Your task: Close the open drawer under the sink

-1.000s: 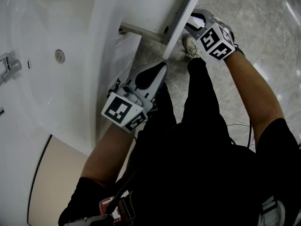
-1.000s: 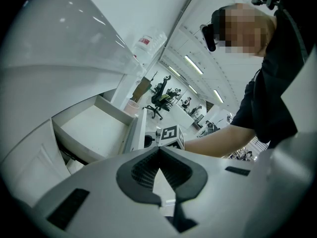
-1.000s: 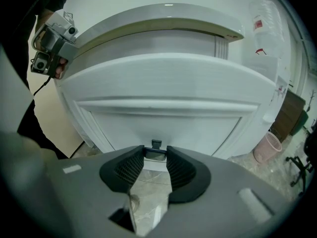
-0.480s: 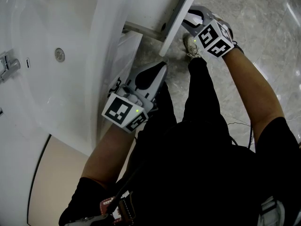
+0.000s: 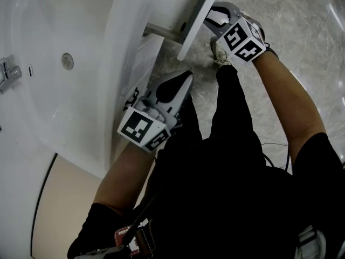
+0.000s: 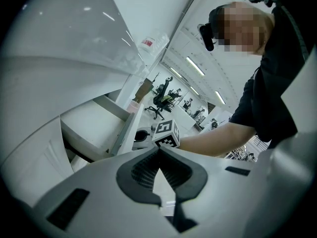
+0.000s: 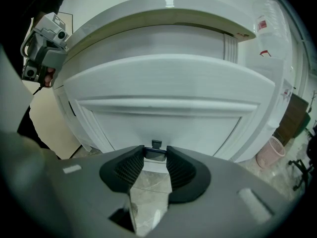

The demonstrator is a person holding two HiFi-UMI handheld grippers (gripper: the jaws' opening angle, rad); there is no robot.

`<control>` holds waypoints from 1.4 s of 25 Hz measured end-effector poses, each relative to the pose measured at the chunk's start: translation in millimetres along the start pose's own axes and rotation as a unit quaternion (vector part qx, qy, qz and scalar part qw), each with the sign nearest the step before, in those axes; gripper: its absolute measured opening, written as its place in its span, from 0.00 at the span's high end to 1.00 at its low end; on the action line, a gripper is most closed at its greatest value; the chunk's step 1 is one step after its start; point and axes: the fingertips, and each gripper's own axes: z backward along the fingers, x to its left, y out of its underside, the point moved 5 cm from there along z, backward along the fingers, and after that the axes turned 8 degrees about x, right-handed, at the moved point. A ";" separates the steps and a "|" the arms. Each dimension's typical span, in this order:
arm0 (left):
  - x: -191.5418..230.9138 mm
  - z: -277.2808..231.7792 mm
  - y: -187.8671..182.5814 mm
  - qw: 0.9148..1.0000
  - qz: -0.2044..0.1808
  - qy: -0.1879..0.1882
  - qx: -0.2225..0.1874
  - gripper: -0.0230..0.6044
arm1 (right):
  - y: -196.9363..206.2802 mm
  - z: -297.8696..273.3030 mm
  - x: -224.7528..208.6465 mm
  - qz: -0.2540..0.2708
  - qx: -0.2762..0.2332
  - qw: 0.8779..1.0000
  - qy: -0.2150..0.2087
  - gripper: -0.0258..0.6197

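Note:
The white drawer (image 5: 195,16) sticks out from the cabinet under the sink (image 5: 91,90), part-way open, at the top of the head view. My right gripper (image 5: 208,16) is pressed against the drawer front (image 7: 163,113), its jaws closed on the small dark handle (image 7: 155,154). My left gripper (image 5: 182,81) hangs lower beside the cabinet side, shut and empty. From the left gripper view the drawer box (image 6: 94,125) shows past the shut jaws of the left gripper (image 6: 158,151), with the right gripper's marker cube (image 6: 166,133) at its front.
A faucet (image 5: 9,74) and drain (image 5: 68,61) are in the basin at left. The person's black-clad legs and a shoe (image 5: 218,53) stand on the marble floor (image 5: 302,31) right under the drawer. A pink bin (image 7: 271,152) sits to the cabinet's right.
The drawer front and my right gripper have moved up and left, toward the cabinet. The left gripper has stayed where it was.

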 end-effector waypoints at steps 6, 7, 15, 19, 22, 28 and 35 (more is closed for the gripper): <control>0.5 0.2 2.5 1.000 0.000 0.001 -0.001 0.96 | -5.5 -4.7 -0.3 0.000 -0.004 1.000 0.001 0.75; 0.9 0.7 2.9 1.000 0.001 0.001 -0.001 0.96 | -7.3 -6.1 -0.2 0.000 -0.004 1.000 0.001 0.75; 6.9 2.8 3.4 1.000 0.007 0.000 -0.003 0.96 | -18.3 -16.3 -1.9 0.001 -0.008 1.000 -0.001 0.75; 10.8 5.4 1.4 1.000 0.010 -0.001 -0.007 0.96 | -26.8 -22.2 -3.0 0.000 -0.007 1.000 -0.002 0.75; 13.6 9.2 3.6 1.000 0.006 0.001 -0.006 0.96 | -32.7 -26.4 -1.9 0.000 -0.009 1.000 -0.001 0.75; 15.3 8.6 5.1 1.000 0.008 0.002 -0.004 0.96 | -41.0 -33.0 -3.8 0.000 -0.014 1.000 0.000 0.75; 17.5 9.2 1.9 1.000 0.009 0.005 -0.002 0.96 | -53.6 -42.4 -6.7 0.002 -0.018 1.000 -0.001 0.75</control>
